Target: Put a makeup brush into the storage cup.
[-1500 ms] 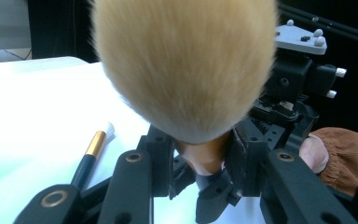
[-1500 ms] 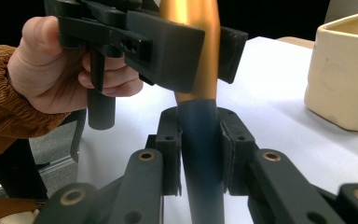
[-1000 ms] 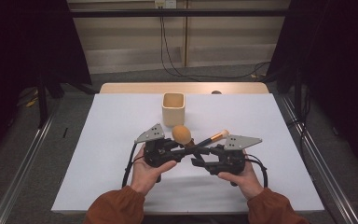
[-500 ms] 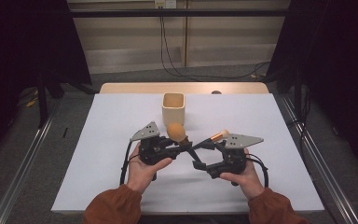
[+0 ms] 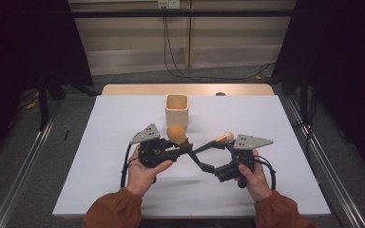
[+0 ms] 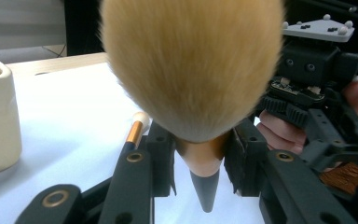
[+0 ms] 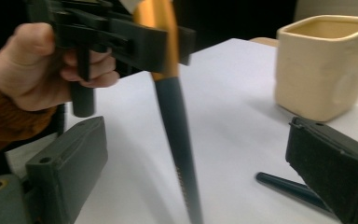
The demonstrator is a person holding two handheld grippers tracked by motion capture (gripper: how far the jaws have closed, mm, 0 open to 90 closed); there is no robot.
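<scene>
A: Start with the room, from the left.

B: Dark curtains on both sides, metal rails on the grey floor along the left and right edges of the tabletop, which is covered in white. Cables hang down the pale back wall. A cream square cup stands near the middle of the far edge.

A: And the left claw?

B: It sits left of centre toward the near edge, clamped on the big brush at the gold collar just under the bristles.

A: What does that brush look like?

B: A full, rounded head of tan-orange bristles, a gold collar, and a dark handle tapering to a point.

A: Which way does it point?

B: Its long axis stands roughly upright, slightly tilted. The bristle head is up, just in front of the cup, and the handle tip points down at the tabletop without touching it, as far as I can tell.

A: Then the right claw?

B: Right of centre. Its jaws have just been opening and stand wide apart, gripping nothing; the big brush's handle hangs between them, touching neither pad. A smaller brush lies on the tabletop by it, pale tip toward the far right.
</scene>
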